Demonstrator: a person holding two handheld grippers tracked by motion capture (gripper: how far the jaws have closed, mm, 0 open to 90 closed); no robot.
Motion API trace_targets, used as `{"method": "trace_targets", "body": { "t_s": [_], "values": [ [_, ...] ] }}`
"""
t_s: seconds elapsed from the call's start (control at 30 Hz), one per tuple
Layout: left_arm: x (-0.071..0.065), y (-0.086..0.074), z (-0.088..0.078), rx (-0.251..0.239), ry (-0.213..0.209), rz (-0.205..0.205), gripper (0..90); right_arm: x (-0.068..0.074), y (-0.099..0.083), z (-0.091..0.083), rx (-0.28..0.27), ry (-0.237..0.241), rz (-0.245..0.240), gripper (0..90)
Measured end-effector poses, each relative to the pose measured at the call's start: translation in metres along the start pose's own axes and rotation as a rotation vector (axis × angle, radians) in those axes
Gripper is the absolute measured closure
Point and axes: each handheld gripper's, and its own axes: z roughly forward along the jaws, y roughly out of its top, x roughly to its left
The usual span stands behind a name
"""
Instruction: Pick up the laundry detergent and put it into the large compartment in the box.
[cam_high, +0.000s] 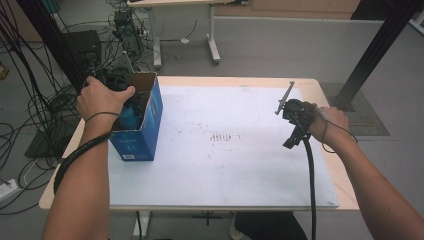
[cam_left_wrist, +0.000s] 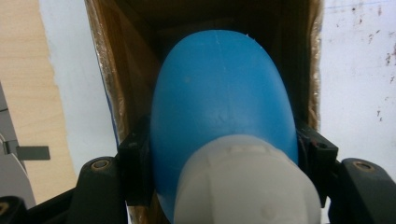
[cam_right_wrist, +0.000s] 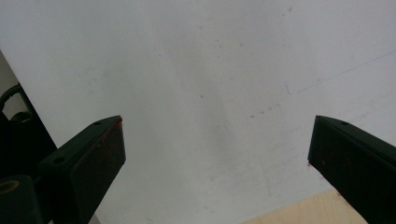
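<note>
A blue bottle with a white cap hangs inside the open top of a blue cardboard box, whose brown inner walls surround it. My left gripper is shut on the bottle just below the cap, one pad on each side. In the high view the person's left hand covers that gripper above the box, and a bit of the blue bottle shows in the opening. My right gripper hovers over the right part of the white mat. Its jaws stand wide open with nothing between them.
The box stands at the left edge of the mat, near the wooden table's left rim. Cables lie on the floor to the left, and a second table stands behind. A black frame post rises at the right.
</note>
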Motion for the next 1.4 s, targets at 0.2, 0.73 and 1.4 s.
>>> {"method": "trace_targets", "body": {
  "t_s": [0.2, 0.73, 1.4],
  "values": [
    [0.002, 0.001, 0.008, 0.013, 0.002, -0.004, 37.4, 0.0, 0.0, 0.0, 0.006, -0.01, 0.007, 4.0],
    [0.001, 0.005, 0.02, 0.037, -0.001, 0.012, 37.3, -0.001, -0.001, 0.002, 0.005, -0.011, 0.005, 4.0],
    [0.003, 0.002, 0.022, 0.024, -0.01, 0.003, 37.2, -0.001, -0.002, 0.003, 0.004, -0.011, 0.007, 4.0]
  ]
}}
